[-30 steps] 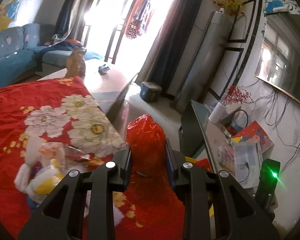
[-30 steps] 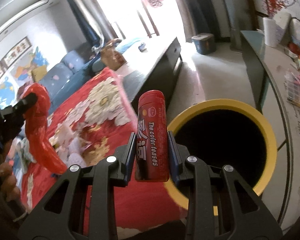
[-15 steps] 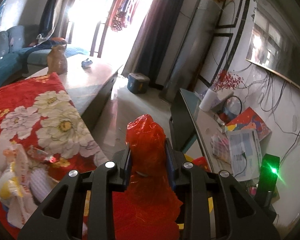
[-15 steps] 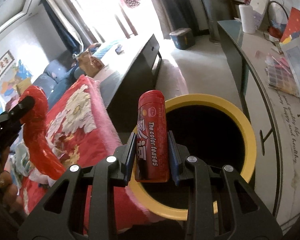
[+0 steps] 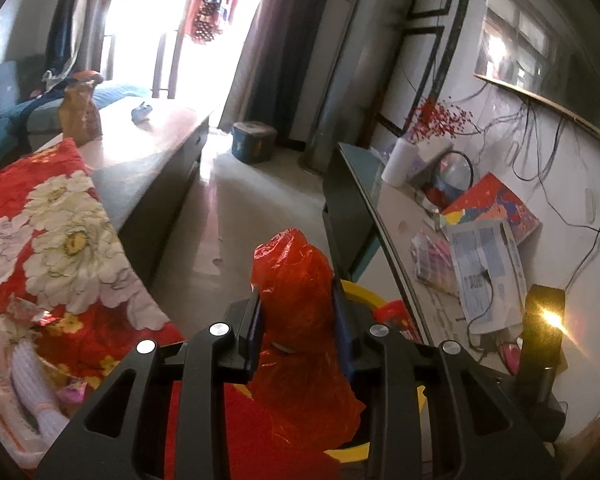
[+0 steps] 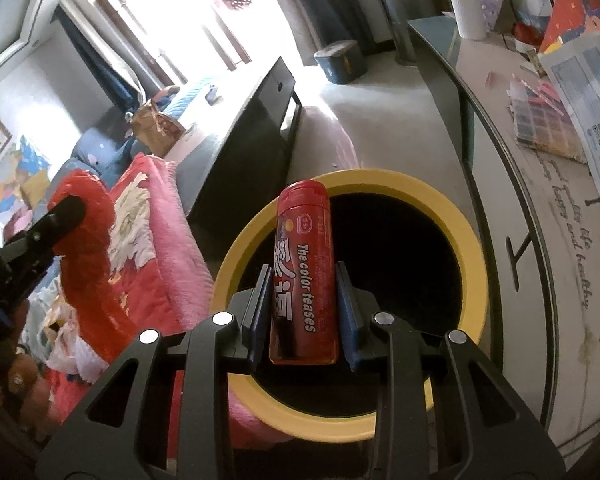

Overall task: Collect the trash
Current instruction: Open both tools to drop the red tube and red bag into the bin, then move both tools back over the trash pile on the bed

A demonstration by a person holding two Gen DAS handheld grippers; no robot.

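Left wrist view: the left gripper [image 5: 296, 312] has the crumpled red plastic bag [image 5: 300, 320] between its pads, jaws opening, just short of the yellow-rimmed bin [image 5: 360, 290].
Bag handling: probably light, soft and slippery; a bunched neck suits the pinch best.
Right wrist view: the right gripper [image 6: 303, 308] is clamped on the red candy tube [image 6: 303, 268], upright over the bin's mouth.
Tube handling: likely stiff, smooth, light; mid-body hold looks secure.

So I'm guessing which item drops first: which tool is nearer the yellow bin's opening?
Right. The right tool holds the red canister over the yellow bin; the left tool, opening around the red plastic bag, is off beside it, over the blanket.
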